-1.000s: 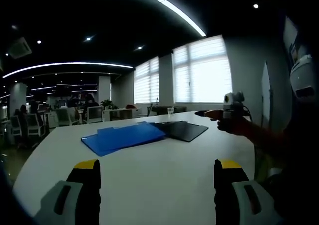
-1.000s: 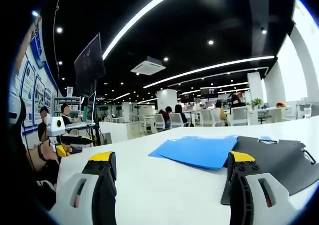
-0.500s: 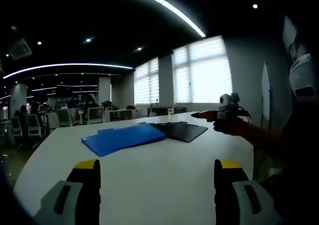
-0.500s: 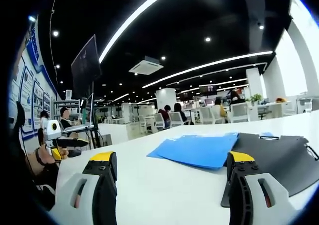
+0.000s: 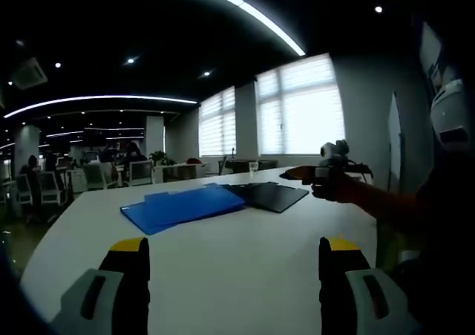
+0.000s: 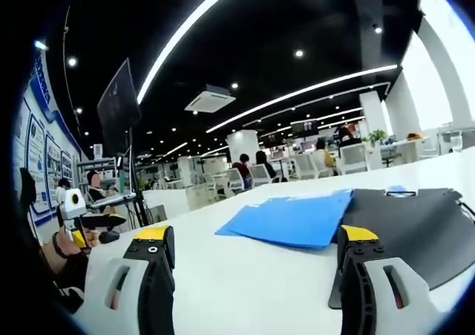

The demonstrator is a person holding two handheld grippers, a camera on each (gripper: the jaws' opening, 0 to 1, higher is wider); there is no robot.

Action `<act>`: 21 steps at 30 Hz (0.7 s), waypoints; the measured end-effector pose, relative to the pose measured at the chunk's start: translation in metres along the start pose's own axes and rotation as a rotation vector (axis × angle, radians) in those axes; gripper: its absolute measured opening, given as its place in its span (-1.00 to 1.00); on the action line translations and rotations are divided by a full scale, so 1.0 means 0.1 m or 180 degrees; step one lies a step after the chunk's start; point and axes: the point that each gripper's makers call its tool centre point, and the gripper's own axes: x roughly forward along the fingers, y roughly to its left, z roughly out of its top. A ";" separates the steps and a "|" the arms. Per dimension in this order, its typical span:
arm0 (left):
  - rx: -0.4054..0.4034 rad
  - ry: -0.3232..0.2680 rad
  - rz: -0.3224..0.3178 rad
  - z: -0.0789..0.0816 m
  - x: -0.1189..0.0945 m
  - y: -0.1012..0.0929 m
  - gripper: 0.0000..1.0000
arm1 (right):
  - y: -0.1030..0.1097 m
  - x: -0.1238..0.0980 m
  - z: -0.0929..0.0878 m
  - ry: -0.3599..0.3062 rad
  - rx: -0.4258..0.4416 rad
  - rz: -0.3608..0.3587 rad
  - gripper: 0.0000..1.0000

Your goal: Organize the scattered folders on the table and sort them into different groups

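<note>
Both the left gripper (image 5: 234,275) and right gripper (image 6: 252,275) gape wide, holding nothing — blue folders (image 6: 291,220) overlap black folders (image 6: 412,227) mid-table (image 5: 245,253); thin covers could slide away when pinched.

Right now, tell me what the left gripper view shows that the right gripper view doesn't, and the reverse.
Left gripper view: bright blinded windows, a clear cup at the table's far edge, and the right gripper reaching in toward the black folder.

Right gripper view: a dark hanging monitor, a ceiling air-conditioning unit, and the left gripper at the left.

Both: the blue folders, the black folder beside them, the white table, and open yellow-tipped jaws.
</note>
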 end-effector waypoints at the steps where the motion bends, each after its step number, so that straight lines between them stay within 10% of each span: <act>1: 0.0001 0.0003 0.0002 0.00 0.00 0.00 0.90 | -0.01 0.00 0.00 0.0001 0.0017 -0.0007 0.80; 21: -0.0010 -0.0002 0.0021 -0.01 -0.06 0.02 0.90 | -0.02 0.07 -0.08 0.0041 0.0241 0.0010 0.80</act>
